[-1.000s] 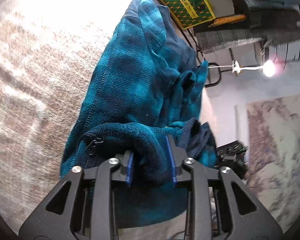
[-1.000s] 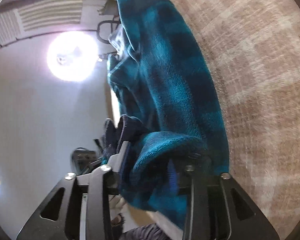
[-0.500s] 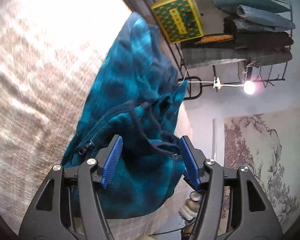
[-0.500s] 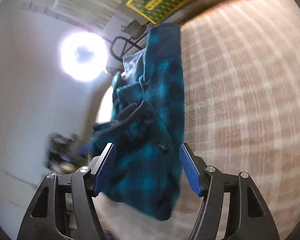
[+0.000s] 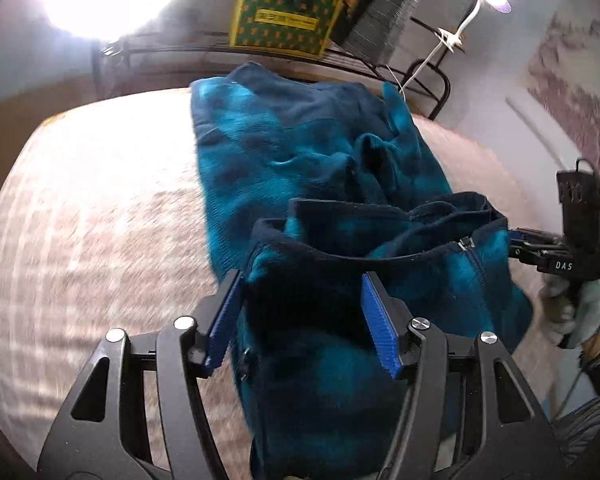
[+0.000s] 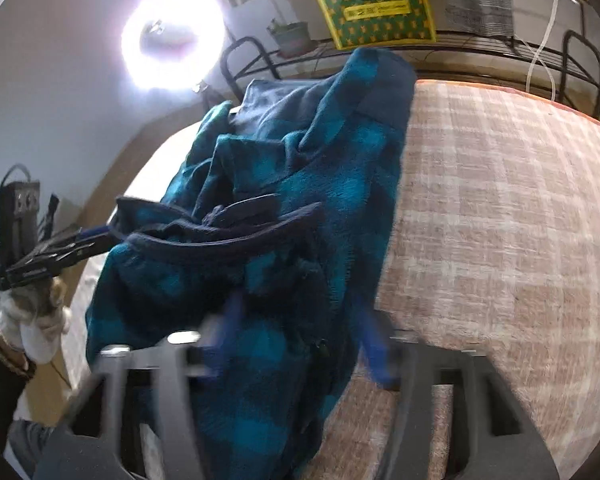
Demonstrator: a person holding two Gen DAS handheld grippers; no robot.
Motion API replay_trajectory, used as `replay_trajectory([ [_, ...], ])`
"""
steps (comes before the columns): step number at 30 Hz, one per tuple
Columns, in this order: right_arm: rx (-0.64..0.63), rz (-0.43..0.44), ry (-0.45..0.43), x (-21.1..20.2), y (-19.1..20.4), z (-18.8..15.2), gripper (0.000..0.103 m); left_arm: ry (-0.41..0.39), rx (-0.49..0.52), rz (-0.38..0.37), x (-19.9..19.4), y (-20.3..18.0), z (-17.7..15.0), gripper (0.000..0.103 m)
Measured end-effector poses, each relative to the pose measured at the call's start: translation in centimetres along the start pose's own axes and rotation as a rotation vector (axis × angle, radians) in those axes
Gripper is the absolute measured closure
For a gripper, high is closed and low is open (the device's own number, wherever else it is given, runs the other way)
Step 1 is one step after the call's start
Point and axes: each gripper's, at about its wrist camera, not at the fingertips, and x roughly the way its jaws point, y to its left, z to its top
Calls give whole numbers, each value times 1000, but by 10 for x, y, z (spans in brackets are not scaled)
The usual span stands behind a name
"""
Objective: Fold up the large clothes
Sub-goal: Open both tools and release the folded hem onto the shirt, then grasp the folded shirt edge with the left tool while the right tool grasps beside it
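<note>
A teal and navy checked fleece jacket [image 5: 300, 168] lies bunched on a bed, zipper hem nearest me. In the left wrist view my left gripper [image 5: 300, 280] has its blue pads well apart, with the dark hem filling the gap between them. The right gripper [image 5: 516, 240] shows at the jacket's right hem corner. In the right wrist view the jacket [image 6: 320, 184] spills toward my right gripper [image 6: 296, 304], whose blurred jaws are closing on a fold of fleece. The left gripper [image 6: 100, 236] reaches the hem's left corner.
The bed has a beige checked cover [image 6: 500, 220]. Behind it stands a black metal rack [image 6: 580, 52] with a yellow and green box [image 6: 374, 8] and folded clothes. A bright lamp [image 6: 172, 40] glares. Gloved hands [image 5: 580, 308] [image 6: 32, 328] hold the grippers.
Both views have rolled upright. Each gripper released the fleece roll it pinched a second ago and opened wide. The right pads now stand closer together than half a second ago.
</note>
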Motion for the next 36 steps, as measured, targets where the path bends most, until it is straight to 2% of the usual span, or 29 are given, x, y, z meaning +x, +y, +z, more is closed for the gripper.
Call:
replay_trajectory([
  [1, -7, -26, 13, 3, 2, 1, 87, 2, -1, 0, 4, -2, 1, 58],
  [2, -6, -32, 19, 4, 5, 1, 91, 8, -3, 7, 9, -3, 4, 72],
  [5, 2, -49, -9, -10, 11, 3, 94, 3, -26, 46, 16, 0, 11, 83],
  [7, 9, -100, -18, -15, 4, 3, 95, 23, -85, 81, 29, 17, 11, 83],
  [9, 54, -125, 44, -1, -10, 0, 95, 31, -126, 62, 42, 27, 5, 83],
  [11, 65, -117, 75, 11, -14, -4, 94, 18, -91, 75, 42, 24, 3, 79],
  [13, 8, -129, 76, 11, -6, -3, 91, 30, -73, 60, 37, 24, 4, 78],
  [16, 13, -43, 86, -2, -11, 6, 88, 32, -105, -7, 18, 34, 10, 72],
  [18, 5, 3, 45, -14, -15, 13, 87, 1, -111, -44, 4, 42, 18, 72],
  [20, -30, -19, -25, -27, -17, 25, 87, -44, -100, -19, -5, 51, 31, 72],
  [22, -45, -72, -58, -28, -19, 43, 87, -78, -103, 13, -3, 63, 49, 72],
  [25, -39, -123, -73, -10, -21, 75, 87, -86, -144, -8, 15, 83, 78, 72],
  [27, -34, -103, -79, 0, -20, 91, 87, -95, -168, -34, 30, 92, 98, 72],
  [29, -54, -33, -66, 16, -3, 118, 86, -98, -177, -46, 41, 100, 110, 72],
  [31, -97, 11, -42, 33, 19, 139, 77, -99, -162, -44, 51, 101, 119, 72],
  [33, -146, 61, -19, 54, 44, 163, 49, -106, -131, -50, 54, 99, 118, 72],
  [36, -149, 119, 6, 89, 70, 194, 48, -109, -78, -34, 61, 98, 111, 72],
])
